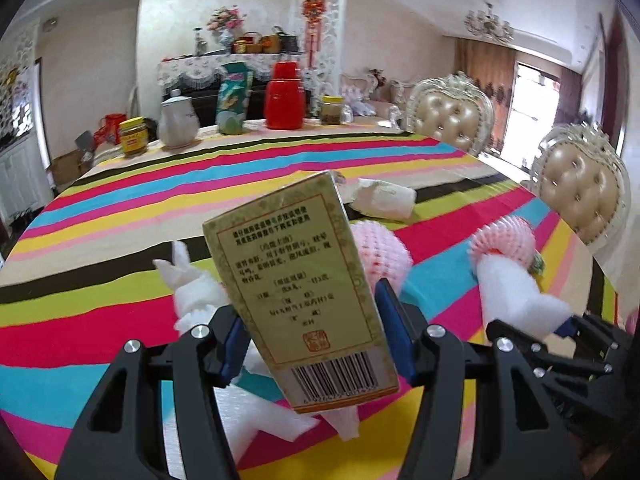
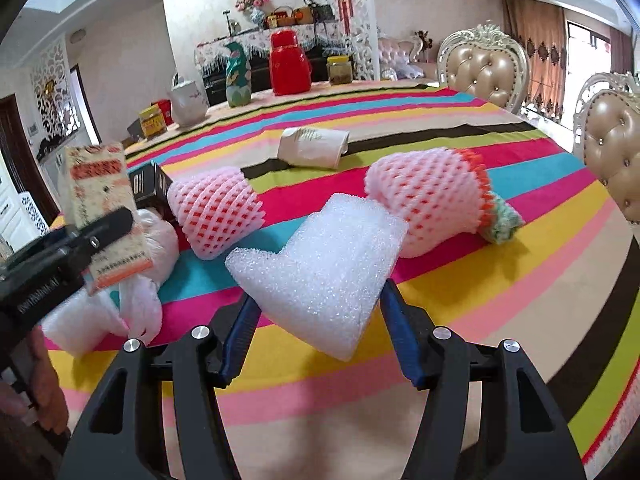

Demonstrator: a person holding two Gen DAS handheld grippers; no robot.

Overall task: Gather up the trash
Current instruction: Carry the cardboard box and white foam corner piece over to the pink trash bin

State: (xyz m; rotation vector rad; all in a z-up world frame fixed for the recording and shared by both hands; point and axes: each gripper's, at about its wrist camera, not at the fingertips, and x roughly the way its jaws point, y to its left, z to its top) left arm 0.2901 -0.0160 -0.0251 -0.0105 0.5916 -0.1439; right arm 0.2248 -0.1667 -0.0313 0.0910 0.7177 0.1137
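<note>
A wide surface (image 2: pixel 460 312) covered by a cloth in bright stripes is seen in both wrist views. Along its far edge a red thermos (image 2: pixel 289 66), a white jug (image 2: pixel 188 104), a patterned green bag (image 2: pixel 238 80) and yellow-lidded jars (image 1: pixel 133 136) are lined up, and two padded chairs (image 2: pixel 486 72) are set at the right side.

The trash is spread over the near half of the surface. A crumpled white plastic wrap (image 2: pixel 136 276) is found at the left, a pink foam fruit net (image 2: pixel 216 212) just beside it, and a second pink foam net (image 2: pixel 428 204) further right with a green and orange knitted piece at its end. A tipped paper cup (image 2: pixel 312 148) lies on its side beyond them, apart from the rest.

A yellow medicine box (image 1: pixel 304 292) with a barcode is clamped upright and slightly tilted in the left claw (image 1: pixel 312 344), raised above the surface; the blue pads are pressed against its two sides. A white foam sheet (image 2: pixel 320 264) is pinched in the right claw (image 2: pixel 316 332), the pads closed on its edges and the piece lifted clear of the cloth
</note>
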